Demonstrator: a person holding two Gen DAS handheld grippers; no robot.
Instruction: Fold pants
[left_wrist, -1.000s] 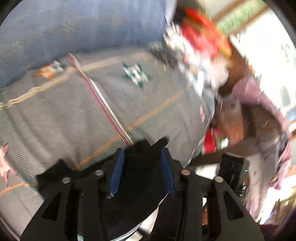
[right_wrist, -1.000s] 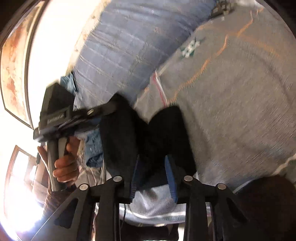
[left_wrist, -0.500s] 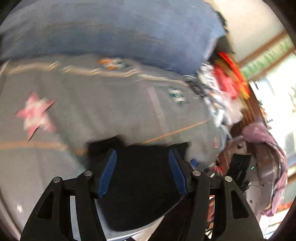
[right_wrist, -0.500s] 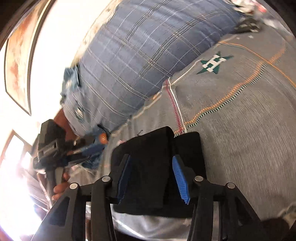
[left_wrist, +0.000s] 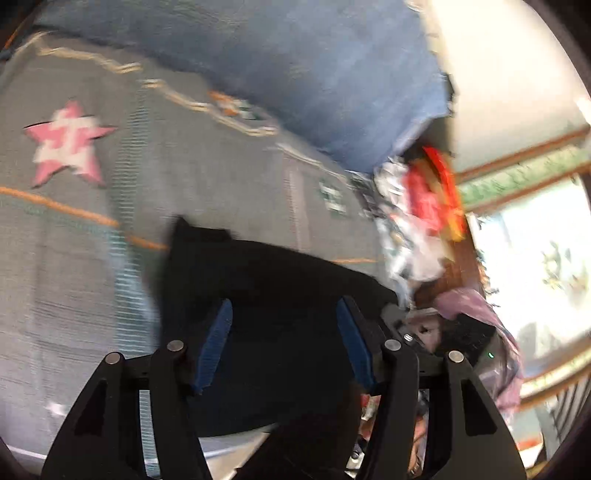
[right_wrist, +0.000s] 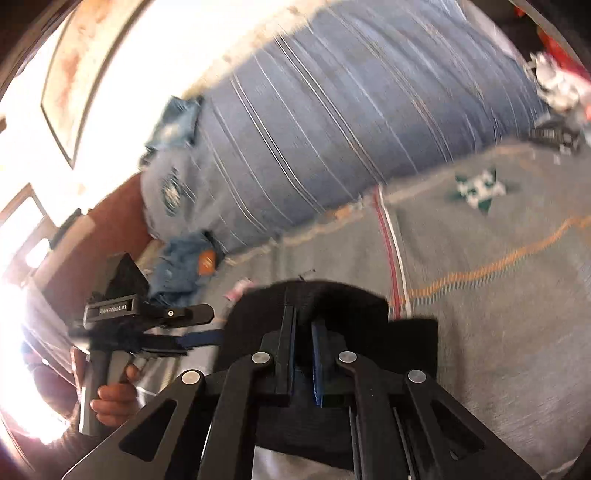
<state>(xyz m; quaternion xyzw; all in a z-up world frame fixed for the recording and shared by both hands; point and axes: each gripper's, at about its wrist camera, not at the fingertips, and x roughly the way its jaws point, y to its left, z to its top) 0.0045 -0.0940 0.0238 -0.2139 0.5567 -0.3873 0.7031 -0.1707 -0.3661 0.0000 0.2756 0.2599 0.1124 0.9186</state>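
right tongs (right_wrist: 303, 343): just clamped onto black pants (right_wrist: 332, 314), were wide half a second ago | left tongs (left_wrist: 282, 343): spread wide over pants (left_wrist: 266, 288), released | pants folded compact on grey bedspread (left_wrist: 74, 258) | likely repositioning | beyond: blue pillow (right_wrist: 332, 129)

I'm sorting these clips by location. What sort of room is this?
Probably a lived-in bedroom or sitting room at home. The black pants lie on a grey woven blanket with star motifs, a blue striped cushion behind, and a framed picture on the wall.
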